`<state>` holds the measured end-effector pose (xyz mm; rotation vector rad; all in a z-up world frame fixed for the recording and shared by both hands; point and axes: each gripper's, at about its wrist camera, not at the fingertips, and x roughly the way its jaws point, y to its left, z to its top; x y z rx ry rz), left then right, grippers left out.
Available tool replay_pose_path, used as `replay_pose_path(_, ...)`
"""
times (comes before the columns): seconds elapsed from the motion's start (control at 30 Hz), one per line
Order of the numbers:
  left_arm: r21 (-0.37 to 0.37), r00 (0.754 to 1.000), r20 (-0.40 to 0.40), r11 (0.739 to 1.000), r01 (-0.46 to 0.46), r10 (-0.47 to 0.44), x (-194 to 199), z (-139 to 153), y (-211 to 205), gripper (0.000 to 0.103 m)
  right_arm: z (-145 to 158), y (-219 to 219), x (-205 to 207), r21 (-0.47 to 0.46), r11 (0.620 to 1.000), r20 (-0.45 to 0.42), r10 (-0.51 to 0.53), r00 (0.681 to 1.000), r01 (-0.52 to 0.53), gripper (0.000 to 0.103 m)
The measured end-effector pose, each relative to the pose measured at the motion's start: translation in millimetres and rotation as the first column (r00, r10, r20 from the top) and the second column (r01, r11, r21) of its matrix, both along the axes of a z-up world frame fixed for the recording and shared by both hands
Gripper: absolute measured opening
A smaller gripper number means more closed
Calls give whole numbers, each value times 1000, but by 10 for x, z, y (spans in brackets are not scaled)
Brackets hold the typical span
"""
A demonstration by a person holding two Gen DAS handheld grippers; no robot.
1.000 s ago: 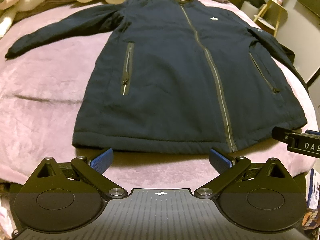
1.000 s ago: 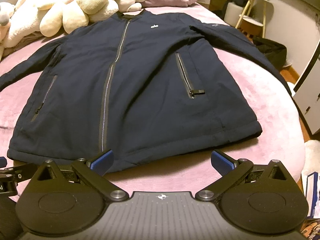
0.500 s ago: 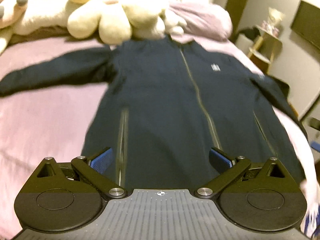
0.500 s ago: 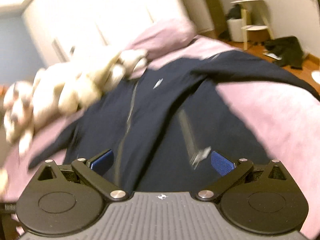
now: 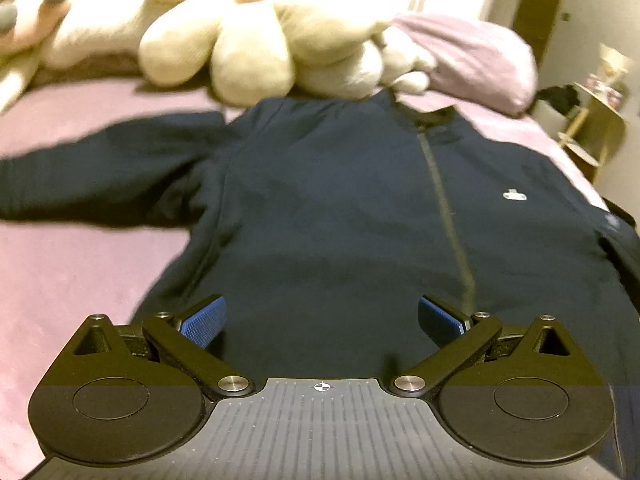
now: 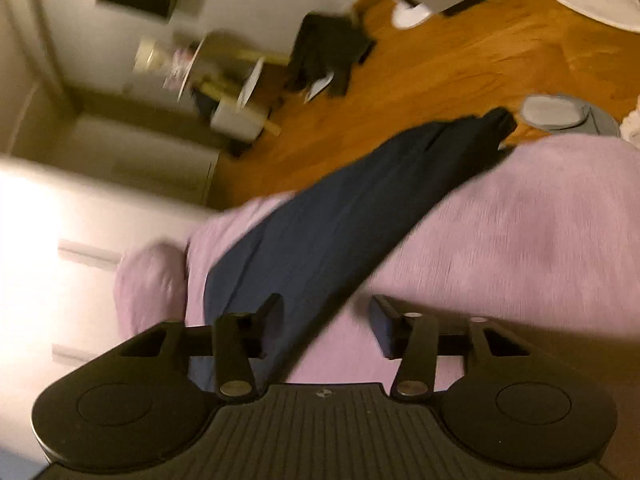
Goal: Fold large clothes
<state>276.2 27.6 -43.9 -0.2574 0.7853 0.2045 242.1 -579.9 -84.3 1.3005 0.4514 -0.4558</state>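
Jacket of dark navy padded fabric (image 5: 328,200), zipped up the front with a small white chest logo, lies flat and face up on the pink plush bed (image 5: 72,272), collar toward the far cream stuffed toys (image 5: 248,52). Its right sleeve (image 6: 360,208) stretches to the bed's edge. The left hand-held gripper (image 5: 322,318) hovers spread over the chest; the right hand-held gripper (image 6: 326,328) stands apart beside that sleeve, gripping nothing.

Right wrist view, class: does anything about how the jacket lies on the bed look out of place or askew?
Yes. One sleeve of the navy jacket runs diagonally across the purple blanket, and its cuff end seems to hang past the bed's edge over the wooden floor, instead of lying flat.
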Motion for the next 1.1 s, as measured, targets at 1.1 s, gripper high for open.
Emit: replay_pose_path(1.1, -302, 976, 96, 928, 218, -198, 632, 220, 224, 103, -105, 4003, 1205, -662, -503, -750, 454, 482, -555, 31)
